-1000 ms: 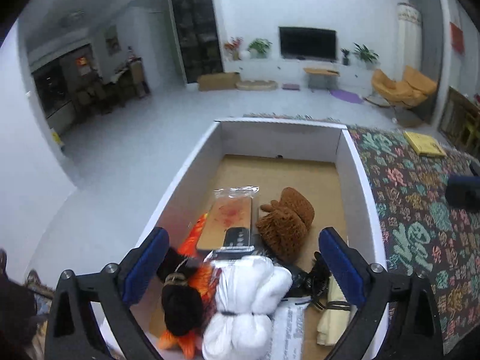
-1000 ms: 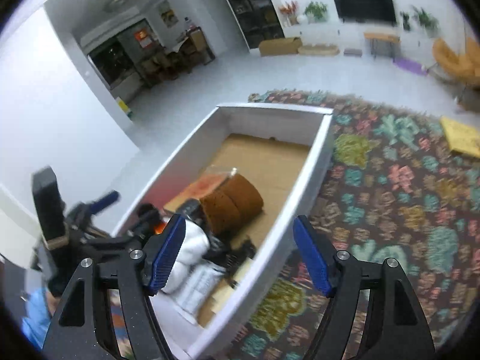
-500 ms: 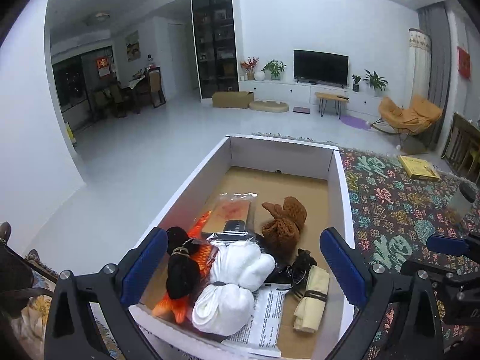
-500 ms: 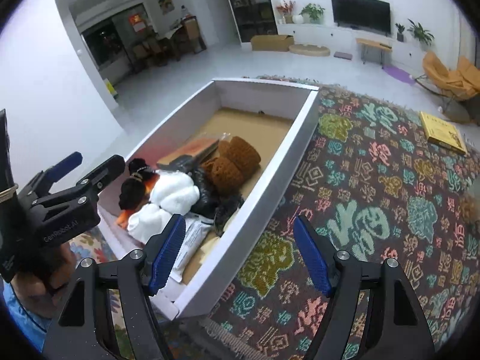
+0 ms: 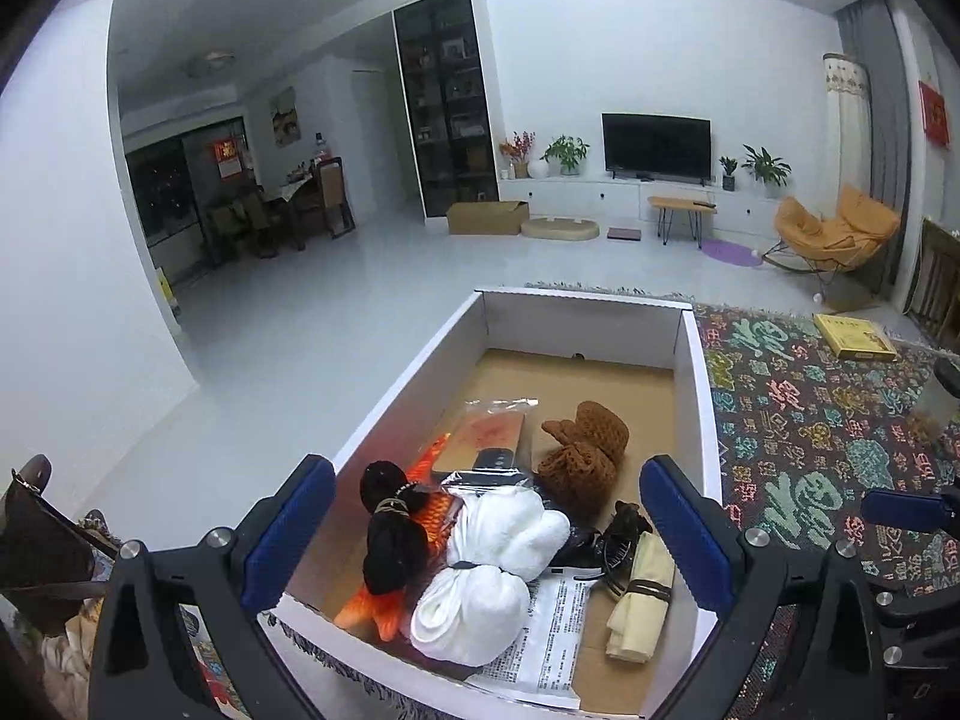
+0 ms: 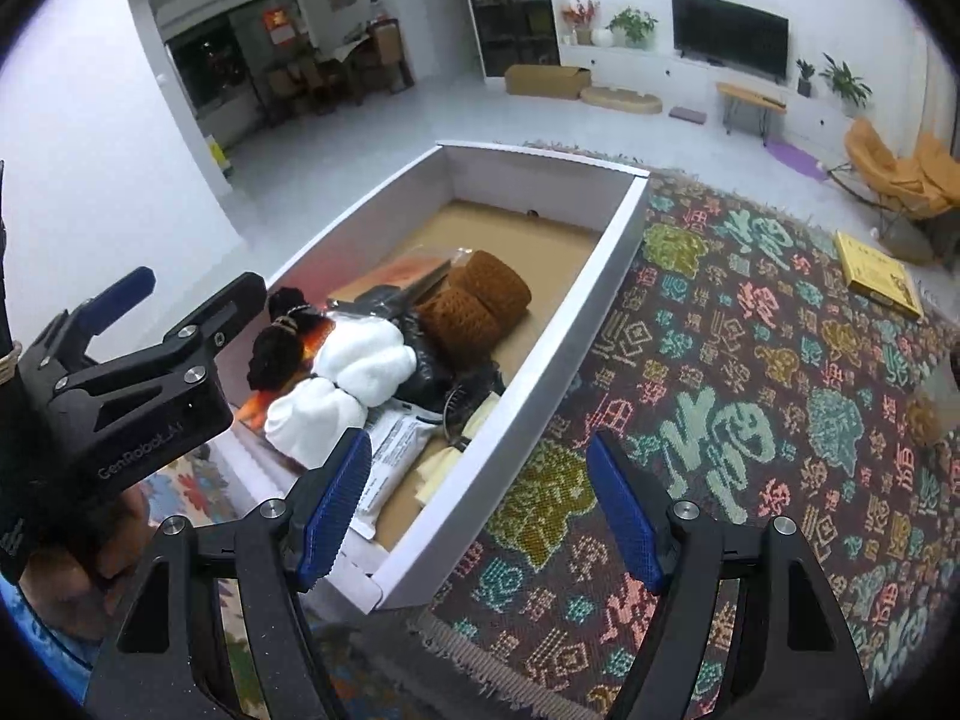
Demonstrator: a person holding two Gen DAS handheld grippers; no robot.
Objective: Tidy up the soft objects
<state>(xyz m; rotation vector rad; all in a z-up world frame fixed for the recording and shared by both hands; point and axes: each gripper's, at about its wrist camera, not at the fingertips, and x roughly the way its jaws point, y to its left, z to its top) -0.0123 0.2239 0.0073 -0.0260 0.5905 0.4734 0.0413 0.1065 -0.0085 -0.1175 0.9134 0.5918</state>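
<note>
Both grippers have pulled back and up from the box since a second ago, so way more of the room shows now. The left gripper (image 5: 483, 531) hangs over the near end of the white cardboard box (image 5: 699, 372), jaws wide open, holding nothing. The right gripper (image 6: 480, 507) sits above the box's near right corner, jaws also spread wide and empty.

All the soft stuff is bunched at the near end of the box: white bundle (image 5: 486, 576) in the middle, black bundle (image 5: 390, 531) touching its left side on top of something orange (image 5: 375, 609), brown knit piece (image 5: 585, 450) just behind, cream roll (image 5: 642, 594) by the right wall. The box sits on the patterned rug (image 6: 750, 390).
</note>
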